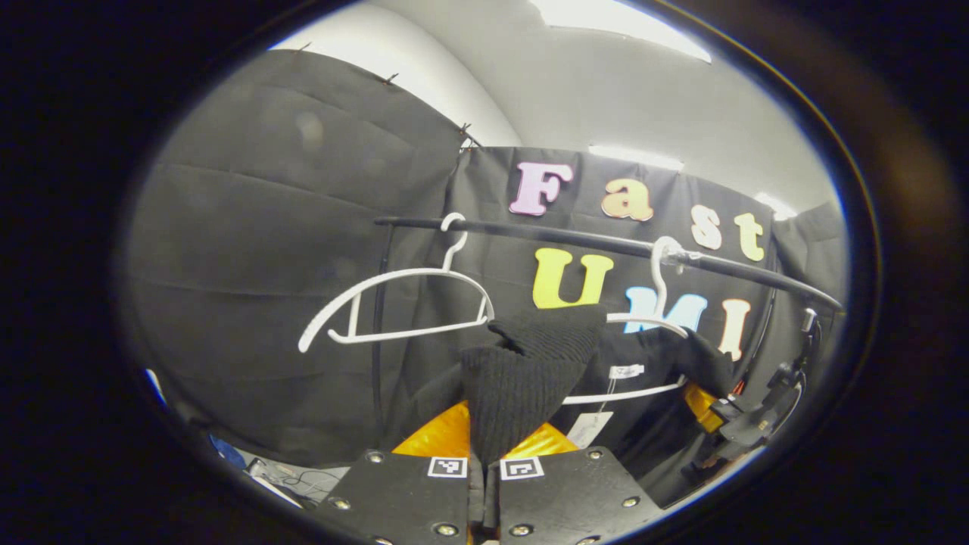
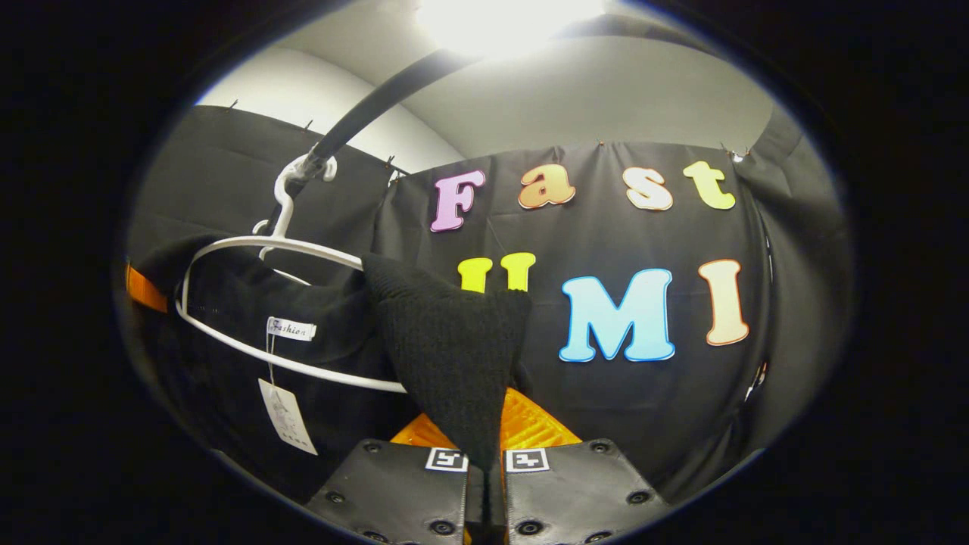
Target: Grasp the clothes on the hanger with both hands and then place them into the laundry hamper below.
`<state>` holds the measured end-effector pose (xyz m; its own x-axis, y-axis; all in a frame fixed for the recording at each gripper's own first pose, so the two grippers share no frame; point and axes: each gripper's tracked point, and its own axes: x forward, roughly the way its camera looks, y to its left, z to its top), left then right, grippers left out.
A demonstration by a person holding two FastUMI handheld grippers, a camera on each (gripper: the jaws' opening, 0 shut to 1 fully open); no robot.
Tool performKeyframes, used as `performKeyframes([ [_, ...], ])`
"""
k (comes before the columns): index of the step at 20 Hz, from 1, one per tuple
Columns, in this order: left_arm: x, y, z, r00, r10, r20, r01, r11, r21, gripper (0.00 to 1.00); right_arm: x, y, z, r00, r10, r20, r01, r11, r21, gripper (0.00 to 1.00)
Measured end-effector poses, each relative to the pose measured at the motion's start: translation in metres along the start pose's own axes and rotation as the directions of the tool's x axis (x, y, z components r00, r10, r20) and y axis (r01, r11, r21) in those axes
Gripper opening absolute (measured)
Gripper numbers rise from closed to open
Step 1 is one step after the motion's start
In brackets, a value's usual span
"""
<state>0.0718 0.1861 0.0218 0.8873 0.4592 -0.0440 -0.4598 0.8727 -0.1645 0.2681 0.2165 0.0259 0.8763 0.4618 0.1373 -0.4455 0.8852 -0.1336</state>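
Between both grippers (image 1: 484, 446) (image 2: 484, 446), black sweater (image 1: 522, 378) (pinched)

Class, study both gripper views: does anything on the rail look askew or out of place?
Yes. The black garment is pulled half off its white hanger, and that hanger sits tilted on the rail. Both grippers, left and right, pinch knit corners. The empty hanger also hangs slanted.
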Motion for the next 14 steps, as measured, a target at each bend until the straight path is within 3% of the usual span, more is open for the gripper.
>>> performKeyframes([
  [6,0.009,0.03,0.02,0.999,0.023,0.037,-0.025,0.998,0.057,0.0,0.007,-0.02,0.018,0.992,-0.097,0.08,0.106,0.988,-0.113,0.07],
  [9,0.02,0.046,0.033,0.998,0.037,0.058,-0.042,0.995,0.085,0.0,0.014,-0.031,0.022,0.982,-0.139,0.124,0.166,0.956,-0.24,0.07],
  [12,0.032,0.06,0.039,0.997,0.043,0.066,-0.048,0.995,0.092,0.0,0.023,-0.032,0.023,0.977,-0.153,0.148,0.191,0.938,-0.288,0.07],
  [14,0.037,0.067,0.033,0.998,0.039,0.049,-0.043,0.996,0.083,0.01,0.026,-0.042,0.027,0.968,-0.182,0.175,0.235,0.904,-0.356,0.07],
])
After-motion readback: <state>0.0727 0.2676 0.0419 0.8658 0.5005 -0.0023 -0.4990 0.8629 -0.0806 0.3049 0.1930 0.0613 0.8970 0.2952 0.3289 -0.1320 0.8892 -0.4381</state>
